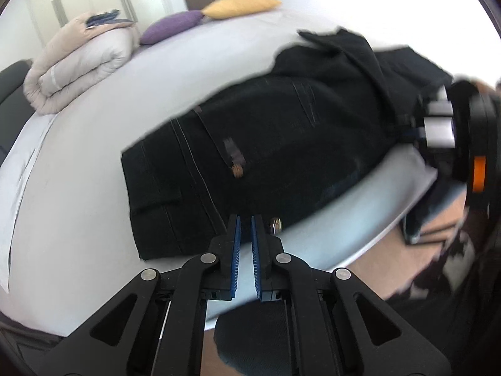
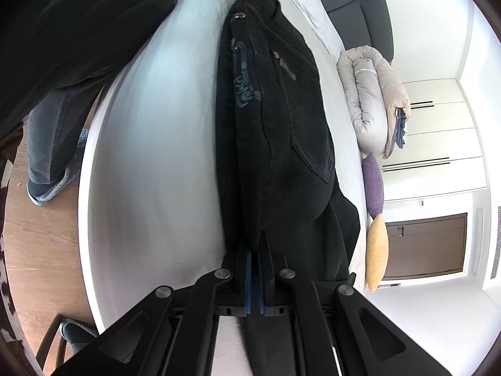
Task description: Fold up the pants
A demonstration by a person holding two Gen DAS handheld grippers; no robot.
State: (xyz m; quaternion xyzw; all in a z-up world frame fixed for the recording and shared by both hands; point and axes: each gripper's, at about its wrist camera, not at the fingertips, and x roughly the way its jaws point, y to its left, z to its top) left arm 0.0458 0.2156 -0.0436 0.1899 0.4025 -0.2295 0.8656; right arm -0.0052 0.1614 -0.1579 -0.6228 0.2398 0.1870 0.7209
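Black pants [image 1: 266, 156] lie on the white bed [image 1: 78, 188], waistband toward me in the left wrist view. My left gripper [image 1: 245, 219] sits at the waistband's near edge by a metal button [image 1: 275, 224]; its blue pads stand a narrow gap apart and I cannot tell if cloth is between them. My right gripper [image 2: 255, 252] is shut on the pants [image 2: 281, 125], which stretch away from it over the bed [image 2: 156, 156]. The right gripper also shows in the left wrist view [image 1: 416, 125] at the pants' far right.
A rolled beige duvet [image 1: 78, 62], a purple pillow [image 1: 172, 28] and a yellow pillow [image 1: 241, 4] lie at the far side of the bed. The person's legs [image 2: 47, 156] stand on wooden floor [image 2: 40, 250] beside the bed edge. Wardrobes [image 2: 438, 131] line the wall.
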